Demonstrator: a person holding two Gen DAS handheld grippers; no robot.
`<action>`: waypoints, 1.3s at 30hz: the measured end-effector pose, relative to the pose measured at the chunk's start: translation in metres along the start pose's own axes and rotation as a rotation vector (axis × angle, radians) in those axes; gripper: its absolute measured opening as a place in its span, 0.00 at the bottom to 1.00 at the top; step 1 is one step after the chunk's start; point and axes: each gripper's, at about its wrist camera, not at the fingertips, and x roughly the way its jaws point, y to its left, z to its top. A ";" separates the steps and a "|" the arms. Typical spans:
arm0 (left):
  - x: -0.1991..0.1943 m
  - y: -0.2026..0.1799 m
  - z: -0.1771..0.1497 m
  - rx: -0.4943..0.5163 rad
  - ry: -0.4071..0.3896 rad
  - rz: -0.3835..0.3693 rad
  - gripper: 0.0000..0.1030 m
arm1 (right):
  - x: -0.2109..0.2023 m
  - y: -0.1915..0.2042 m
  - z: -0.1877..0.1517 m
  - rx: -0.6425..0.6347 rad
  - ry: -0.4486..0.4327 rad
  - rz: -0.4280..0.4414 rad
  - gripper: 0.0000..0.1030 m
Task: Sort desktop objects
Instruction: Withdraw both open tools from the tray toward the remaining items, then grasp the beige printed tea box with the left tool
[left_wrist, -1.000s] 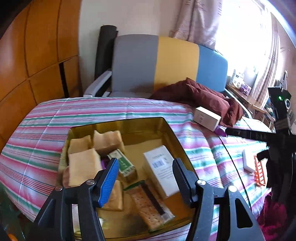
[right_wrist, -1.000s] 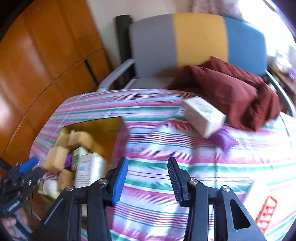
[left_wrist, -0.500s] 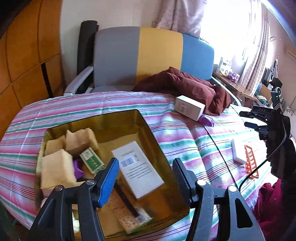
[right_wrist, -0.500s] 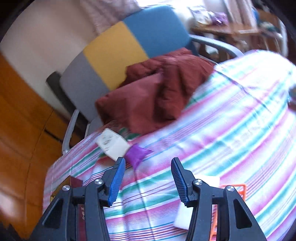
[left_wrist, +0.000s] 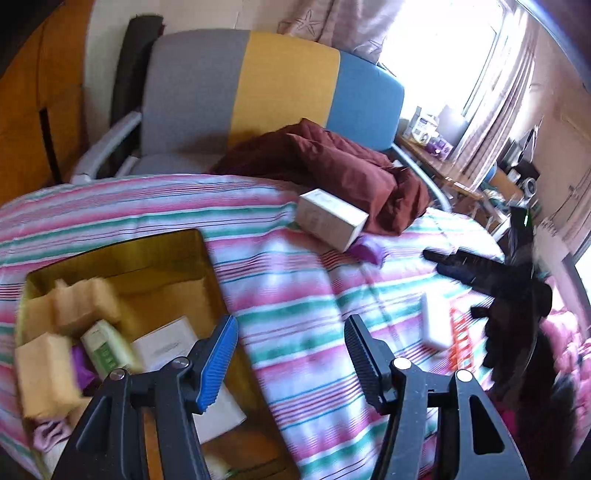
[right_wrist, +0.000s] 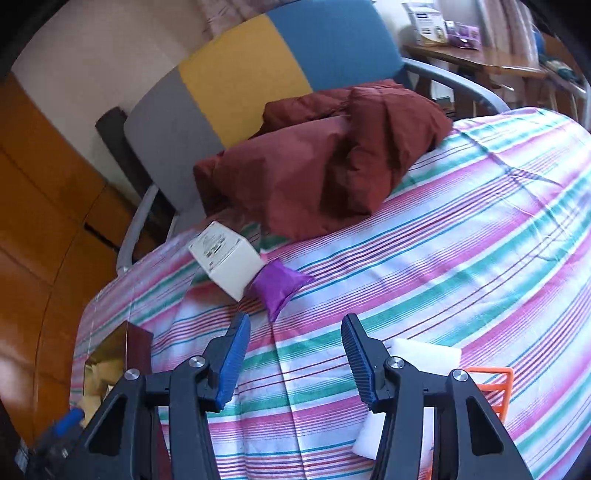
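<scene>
Though it looks light and soft, the small purple pouch (right_wrist: 279, 286), centre frame, wants pinching mid-body; right gripper (right_wrist: 293, 360) and left gripper (left_wrist: 291, 360) both gape empty.

A lived-in home room is indicated: a striped cloth (right_wrist: 461, 229) is spread over the table, a maroon jacket (right_wrist: 332, 158) is left on a tricolour armchair (left_wrist: 258, 92), curtains (left_wrist: 491, 122) are drawn beside a bright window, and wooden cabinets (right_wrist: 40, 206) are seen.

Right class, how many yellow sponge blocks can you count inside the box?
3: one at the back, one behind it on the left, one nearest the camera. Others may be hidden.
</scene>
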 end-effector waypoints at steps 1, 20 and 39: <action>0.006 -0.003 0.008 -0.013 0.008 -0.016 0.59 | 0.001 0.002 -0.001 -0.005 0.005 0.005 0.52; 0.193 -0.030 0.131 -0.330 0.307 -0.074 0.72 | 0.001 0.021 -0.006 -0.058 0.053 0.047 0.52; 0.257 -0.047 0.135 -0.262 0.375 0.093 0.71 | 0.014 0.020 -0.005 -0.067 0.098 0.026 0.52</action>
